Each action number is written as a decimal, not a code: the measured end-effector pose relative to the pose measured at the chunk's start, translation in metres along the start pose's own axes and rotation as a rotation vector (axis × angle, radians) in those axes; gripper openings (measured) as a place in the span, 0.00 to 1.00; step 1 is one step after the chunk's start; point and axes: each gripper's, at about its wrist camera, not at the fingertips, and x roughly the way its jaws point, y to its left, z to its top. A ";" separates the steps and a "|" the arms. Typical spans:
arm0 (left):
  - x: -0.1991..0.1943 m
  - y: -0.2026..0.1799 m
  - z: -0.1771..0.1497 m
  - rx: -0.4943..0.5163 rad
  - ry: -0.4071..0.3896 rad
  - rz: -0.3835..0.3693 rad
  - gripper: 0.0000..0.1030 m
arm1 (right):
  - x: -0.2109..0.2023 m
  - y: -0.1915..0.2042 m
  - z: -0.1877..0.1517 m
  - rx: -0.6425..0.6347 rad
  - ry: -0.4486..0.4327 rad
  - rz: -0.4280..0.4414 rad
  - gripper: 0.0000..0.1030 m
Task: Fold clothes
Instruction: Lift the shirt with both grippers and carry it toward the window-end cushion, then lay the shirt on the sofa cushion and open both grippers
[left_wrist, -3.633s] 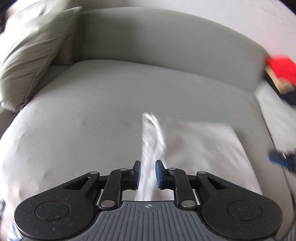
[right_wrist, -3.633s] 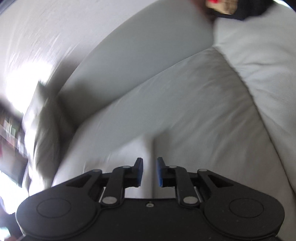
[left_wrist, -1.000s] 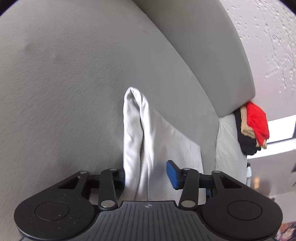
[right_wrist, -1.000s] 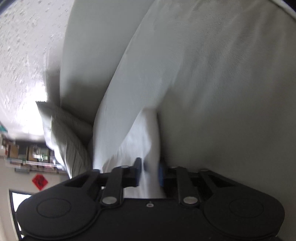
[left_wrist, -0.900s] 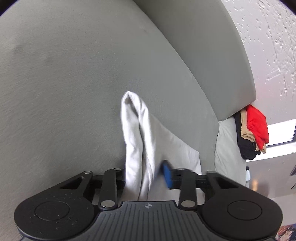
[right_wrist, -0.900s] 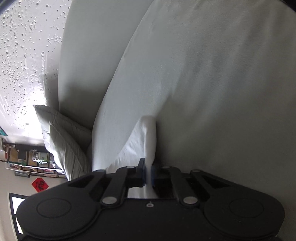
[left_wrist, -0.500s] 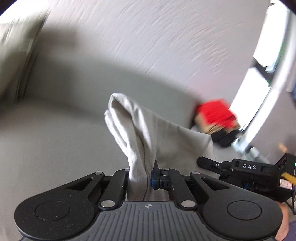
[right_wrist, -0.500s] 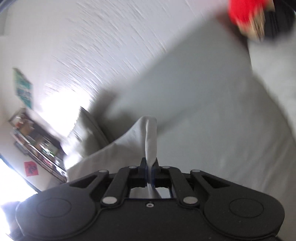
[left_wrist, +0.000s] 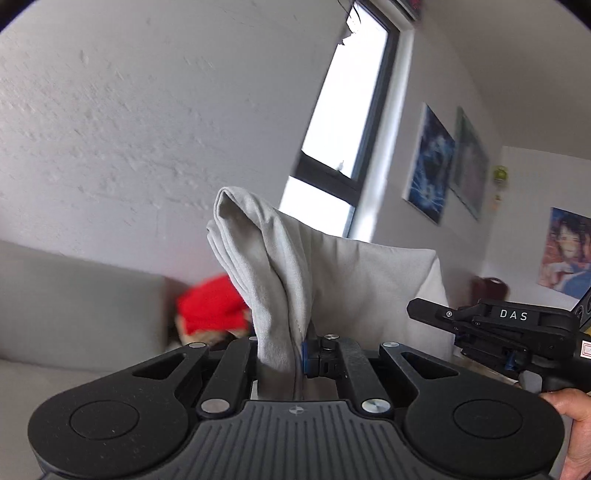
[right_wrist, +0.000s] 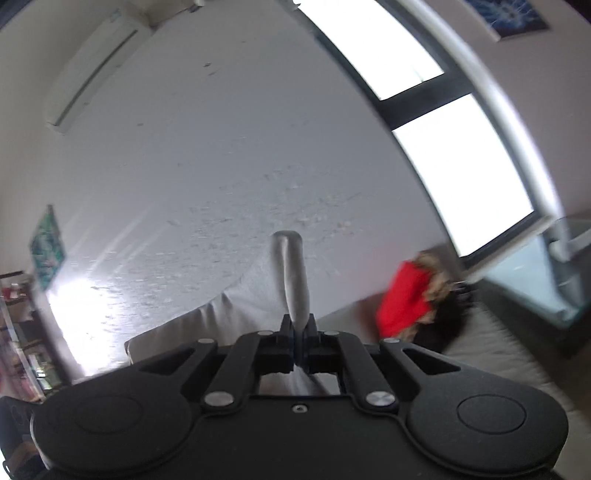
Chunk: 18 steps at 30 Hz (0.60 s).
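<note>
A light grey garment (left_wrist: 280, 280) hangs in the air, stretched between both grippers. My left gripper (left_wrist: 291, 354) is shut on one bunched corner of it, which sticks up past the fingers. My right gripper (right_wrist: 297, 332) is shut on another corner of the garment (right_wrist: 293, 273), a narrow fold rising between the pads. In the left wrist view the right gripper (left_wrist: 491, 325) shows side-on at the right, held by a hand (left_wrist: 576, 424), with the cloth spanning across to it. Both grippers point roughly level, well above the sofa.
A grey sofa (left_wrist: 74, 295) lies below and behind. A pile of red, tan and black clothes (right_wrist: 417, 299) rests on its far end near a window (right_wrist: 461, 166). A white wall, pictures (left_wrist: 428, 166) and a shelf (right_wrist: 14, 332) surround the space.
Both grippers closed on the garment on the sofa cushion, then rose and rolled level, lifting the cloth clear of the seat. The views now face the wall and window instead of the cushion.
</note>
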 end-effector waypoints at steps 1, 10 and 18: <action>0.017 -0.006 -0.008 -0.016 0.031 -0.024 0.06 | -0.005 -0.013 0.002 0.009 0.005 -0.040 0.04; 0.190 0.032 -0.108 -0.147 0.371 -0.015 0.06 | 0.056 -0.171 -0.049 0.195 0.184 -0.299 0.04; 0.272 0.082 -0.119 -0.134 0.454 0.033 0.07 | 0.150 -0.222 -0.064 0.134 0.241 -0.405 0.04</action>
